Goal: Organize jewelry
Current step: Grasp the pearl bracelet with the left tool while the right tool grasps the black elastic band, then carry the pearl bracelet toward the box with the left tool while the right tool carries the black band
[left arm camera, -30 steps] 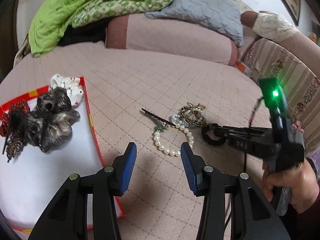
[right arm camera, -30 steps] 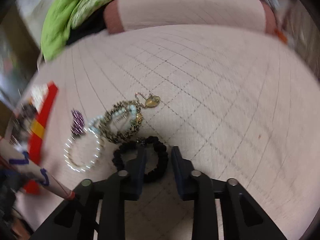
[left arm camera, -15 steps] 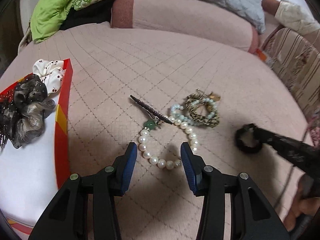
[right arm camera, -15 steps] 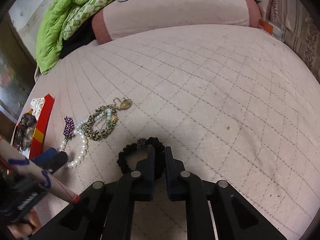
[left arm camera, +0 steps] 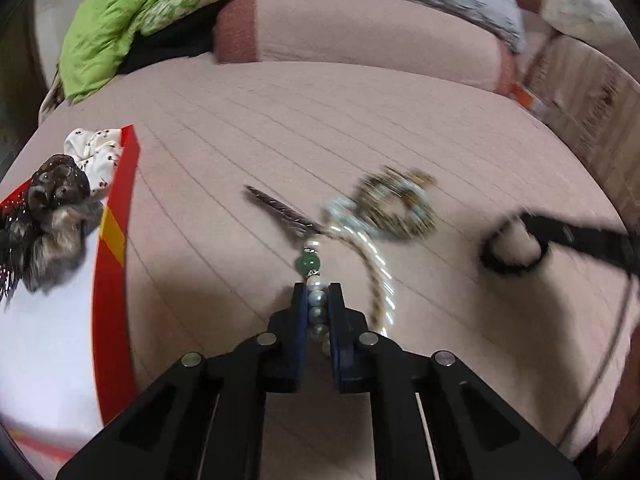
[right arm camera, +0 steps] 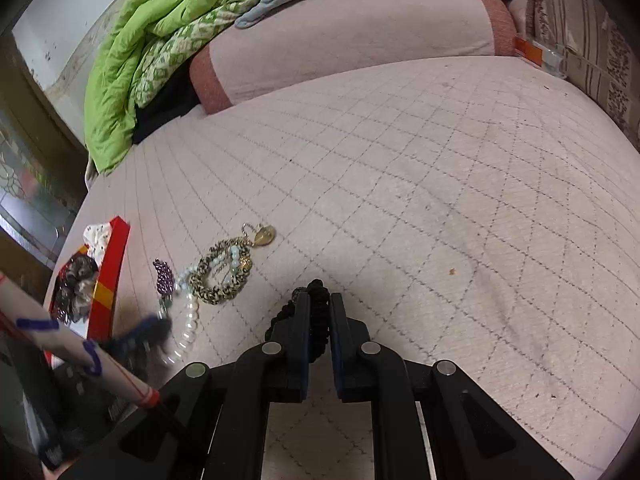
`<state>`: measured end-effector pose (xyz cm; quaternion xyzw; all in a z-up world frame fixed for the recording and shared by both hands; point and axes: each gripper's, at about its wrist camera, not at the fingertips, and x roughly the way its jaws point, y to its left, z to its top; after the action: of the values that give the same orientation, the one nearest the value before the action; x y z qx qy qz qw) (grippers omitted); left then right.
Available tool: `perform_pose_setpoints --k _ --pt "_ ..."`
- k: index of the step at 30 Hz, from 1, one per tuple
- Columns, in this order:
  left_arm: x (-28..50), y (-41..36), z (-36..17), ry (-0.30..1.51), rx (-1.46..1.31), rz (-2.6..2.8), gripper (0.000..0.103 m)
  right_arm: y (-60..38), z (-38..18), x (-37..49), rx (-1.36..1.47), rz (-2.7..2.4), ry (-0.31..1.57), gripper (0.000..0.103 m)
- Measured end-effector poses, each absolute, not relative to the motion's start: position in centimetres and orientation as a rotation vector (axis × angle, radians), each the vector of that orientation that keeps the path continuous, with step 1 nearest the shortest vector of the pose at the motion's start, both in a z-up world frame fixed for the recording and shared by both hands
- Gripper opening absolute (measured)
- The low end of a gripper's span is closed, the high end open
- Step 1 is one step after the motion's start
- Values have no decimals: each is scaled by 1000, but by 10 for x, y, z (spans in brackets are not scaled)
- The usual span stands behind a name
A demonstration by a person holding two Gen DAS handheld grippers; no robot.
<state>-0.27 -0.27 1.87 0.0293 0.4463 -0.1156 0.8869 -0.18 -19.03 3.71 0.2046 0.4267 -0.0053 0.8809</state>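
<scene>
My left gripper point(left arm camera: 317, 300) is shut on the pearl bracelet point(left arm camera: 378, 268), pinching pearls just below its green bead. The rest of the loop trails to the right on the pink bed cover. A dark hair clip point(left arm camera: 280, 210) and a gold-and-pale-bead bracelet point(left arm camera: 396, 210) lie just beyond. My right gripper point(right arm camera: 319, 308) is shut on the black beaded bracelet point(right arm camera: 318, 312); it shows in the left wrist view point(left arm camera: 512, 250) held at the right. The pearl bracelet point(right arm camera: 188, 320) and the gold bracelet with a heart charm point(right arm camera: 224, 276) also show in the right wrist view.
A red-rimmed white tray point(left arm camera: 114, 248) at the left holds dark hair pieces point(left arm camera: 52, 216) and a white scrunchie point(left arm camera: 96, 150). A pink bolster point(left arm camera: 360, 40), green blanket point(left arm camera: 132, 12) and grey pillow lie at the back. A striped cushion point(left arm camera: 592, 96) borders the right.
My left gripper moved forward and shut on the pearl bracelet, pulling its loop taut. My right gripper closed fully on the black bracelet and holds it.
</scene>
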Motion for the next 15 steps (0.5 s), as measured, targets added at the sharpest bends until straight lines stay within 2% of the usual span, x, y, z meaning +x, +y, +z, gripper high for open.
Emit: perform_pose_setpoints --k 7,15 --pt "-56 -6 38 846 37 -403 9 -197 45 -10 446 4 847 10" --pt "-70 -7 80 704 76 -390 9 -188 64 -20 430 66 750 10"
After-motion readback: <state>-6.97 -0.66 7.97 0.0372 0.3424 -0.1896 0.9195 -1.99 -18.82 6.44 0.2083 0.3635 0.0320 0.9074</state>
